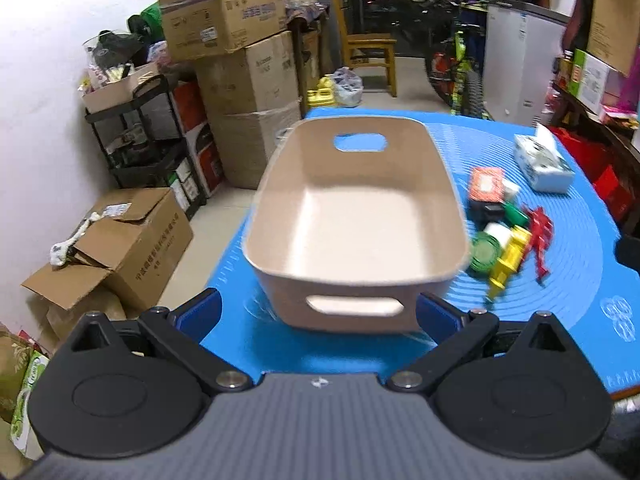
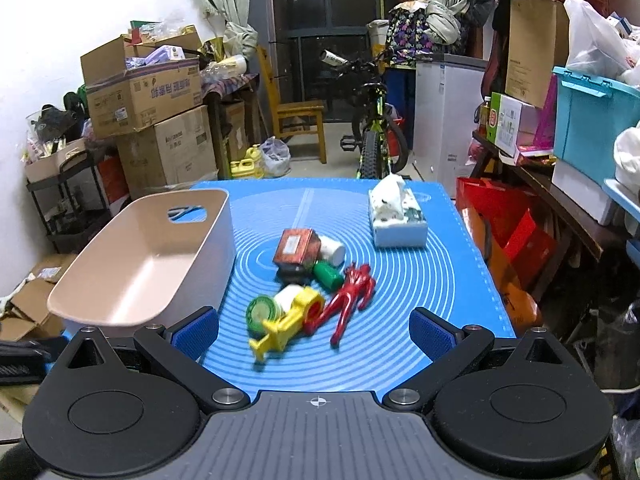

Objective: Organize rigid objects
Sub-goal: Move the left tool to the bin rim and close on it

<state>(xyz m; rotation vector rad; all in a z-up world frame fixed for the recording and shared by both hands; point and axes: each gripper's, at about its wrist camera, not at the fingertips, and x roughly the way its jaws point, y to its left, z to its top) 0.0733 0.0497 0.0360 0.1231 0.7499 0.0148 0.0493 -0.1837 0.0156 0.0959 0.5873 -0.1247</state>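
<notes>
1. Since the bin (image 1: pixel 356 216) is empty and all the small items sit loose on the blue mat (image 2: pixel 400 344), I'd judge this as the start: nothing sorted yet, first pick pending.
2. Left gripper (image 1: pixel 318 312) has its jaws spread wide, holding nothing, aimed at the bin's near wall; the near handle slot falls between its pads in the left view, though whether it touches the bin I can't tell.
3. Right gripper (image 2: pixel 314 332) also spread, empty, pointed at the pile.
4. Pile is just right of the bin: yellow toy (image 2: pixel 286 322) nearest the right gripper, touching the green lid (image 2: pixel 260 312); red figure (image 2: pixel 352 294) beside it; green bottle (image 2: pixel 328 276), white bottle (image 2: pixel 332 250) and brown box (image 2: pixel 296 246) farther back, bunched together.
5. Tissue pack (image 2: pixel 398 216) lies well apart at the far right; likely not part of the sort.
6. Next move likely calls for the right gripper to go forward and down on the yellow toy, close across a narrow part, then carry it left over the bin rim. Crowding risks nudging the lid.
</notes>
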